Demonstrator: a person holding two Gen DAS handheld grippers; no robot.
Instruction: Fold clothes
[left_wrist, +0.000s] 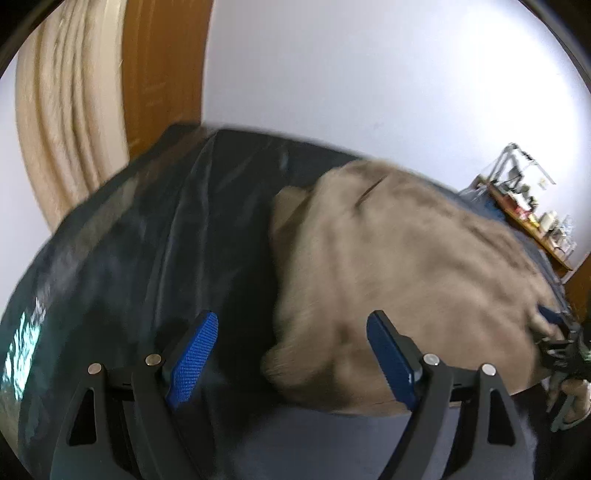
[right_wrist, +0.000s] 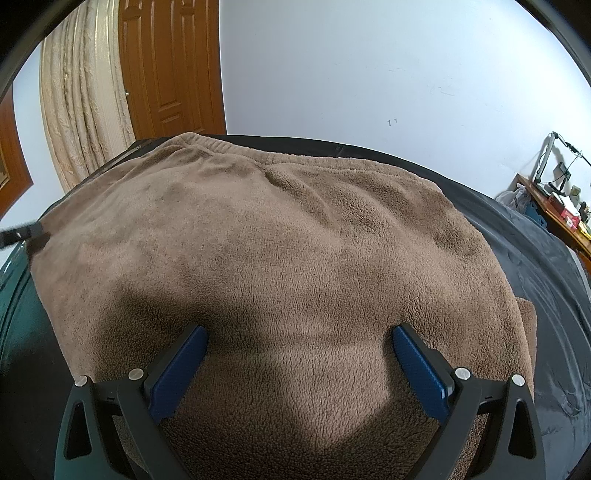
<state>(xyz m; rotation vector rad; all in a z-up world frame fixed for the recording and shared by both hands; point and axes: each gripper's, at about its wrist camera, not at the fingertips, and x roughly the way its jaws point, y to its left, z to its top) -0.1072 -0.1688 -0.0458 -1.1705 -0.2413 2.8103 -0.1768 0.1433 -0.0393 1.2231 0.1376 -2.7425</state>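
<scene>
Left tool (left_wrist: 291, 354) spread wide, blue pads (left_wrist: 192, 360) apart, nothing pinched between them; just ahead and to its right, the blurred near-left corner of the fleece (left_wrist: 388, 266), hanging slightly over the bed's front edge. Straight ahead and left of that tool, bare dark cover (left_wrist: 147, 240) of the bed, shiny, with a glare patch at far left. Far right of the left tool, at the fleece's edge, the right tool (left_wrist: 557, 325), small and blurred there. Beyond the bed, a curtain (left_wrist: 62, 110) and a wooden door (left_wrist: 162, 62) up left, a white wall (left_wrist: 369, 74) ahead, a cluttered shelf (left_wrist: 532, 218) to the right. Right tool (right_wrist: 299, 362) likewise spread, both pads (right_wrist: 421, 373) low over the fleece (right_wrist: 277, 240), nothing gripped; cannot tell whether the tips press into the pile, though a dark shadow sits just ahead of them. Fleece spread flat ahead of the right tool, filling most of the bed, ribbed hem at the far edge, a second layer peeking out at the right side beside the right finger. Left of it, at the fleece's left edge, a dark tip of the left tool (right_wrist: 26, 232). Dark cover (right_wrist: 535, 266) bare to the right of the right tool.
</scene>
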